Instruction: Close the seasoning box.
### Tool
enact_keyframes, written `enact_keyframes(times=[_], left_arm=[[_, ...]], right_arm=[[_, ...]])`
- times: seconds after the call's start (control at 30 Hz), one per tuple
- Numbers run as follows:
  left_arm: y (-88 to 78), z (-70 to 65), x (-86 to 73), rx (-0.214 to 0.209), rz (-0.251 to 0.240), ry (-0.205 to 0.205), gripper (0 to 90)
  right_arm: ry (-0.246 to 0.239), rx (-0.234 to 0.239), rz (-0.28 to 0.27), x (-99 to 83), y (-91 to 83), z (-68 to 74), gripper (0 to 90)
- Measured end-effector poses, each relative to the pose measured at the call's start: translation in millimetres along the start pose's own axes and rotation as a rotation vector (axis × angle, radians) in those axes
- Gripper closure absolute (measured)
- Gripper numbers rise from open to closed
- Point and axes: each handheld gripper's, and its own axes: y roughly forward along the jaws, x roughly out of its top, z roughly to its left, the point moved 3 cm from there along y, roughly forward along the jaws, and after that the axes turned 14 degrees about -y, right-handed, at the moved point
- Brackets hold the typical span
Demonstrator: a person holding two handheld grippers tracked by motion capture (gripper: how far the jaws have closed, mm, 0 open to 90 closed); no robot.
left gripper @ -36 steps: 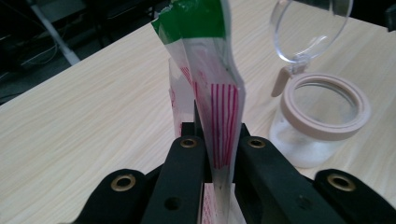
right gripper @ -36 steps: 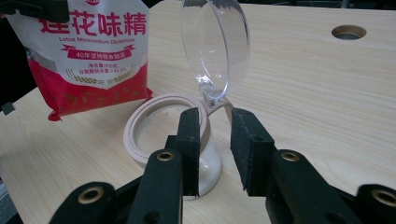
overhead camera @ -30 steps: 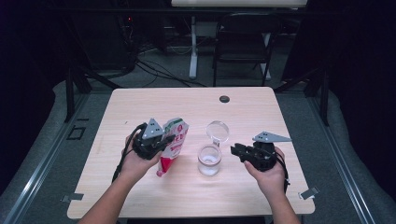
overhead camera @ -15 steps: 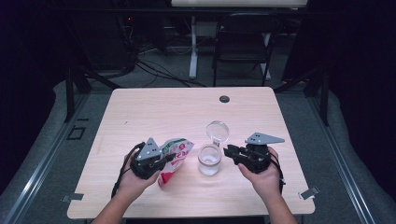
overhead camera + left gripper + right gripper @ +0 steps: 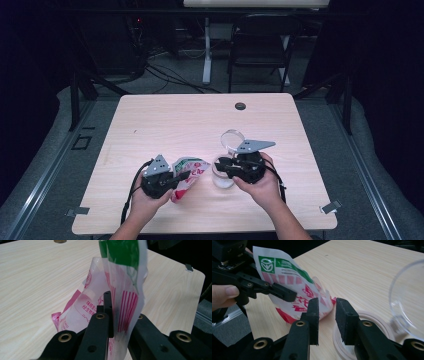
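Red-and-white plastic, the bag [image 5: 186, 172] is hanging pinched between the pressed-together jaws of your left gripper [image 5: 181, 176], its lower end resting on the desk [image 5: 165, 120] just left of the glass [image 5: 222, 175]. From the left gripper view the film [image 5: 120, 302] is running up between the jaws, green print at the top.

Your right gripper [image 5: 221, 166] is hovering over the glass, pointing at the bag. Its jaws have just been opening and are standing partly spread with nothing between them; in the right gripper view [image 5: 327, 315] the bag's crumpled edge [image 5: 322, 298] is lying just beyond the tips, and the glass rim [image 5: 362, 315] is sitting under them. A clear lid [image 5: 232, 138] is lying on the desk just behind the glass.

You seem to be bringing the second gripper in to take the bag's free edge, probably to open it or steady it for pouring into the glass. Next, you are likely needing to ease the right gripper a little farther past the glass, get one thin layer of film between the pads, and close without nudging the glass or dragging the bag out of the left grip.
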Motion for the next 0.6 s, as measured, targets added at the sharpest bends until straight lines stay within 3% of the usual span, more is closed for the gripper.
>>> enact_keyframes(times=[0.2,0.37,0.6], left_arm=[[5.0,-2.6,1.0,0.004,0.018,0.014,88.8],[7.5,-4.0,1.5,0.005,0.024,0.000,88.7],[6.7,-6.2,-0.1,0.022,0.018,-0.001,88.4]], right_arm=[[-0.048,0.028,0.019,6.6,21.8,5.9,69.5],[-0.076,0.033,0.038,3.2,31.5,6.4,69.4],[-0.067,0.059,0.054,-1.4,39.2,5.3,69.6]])
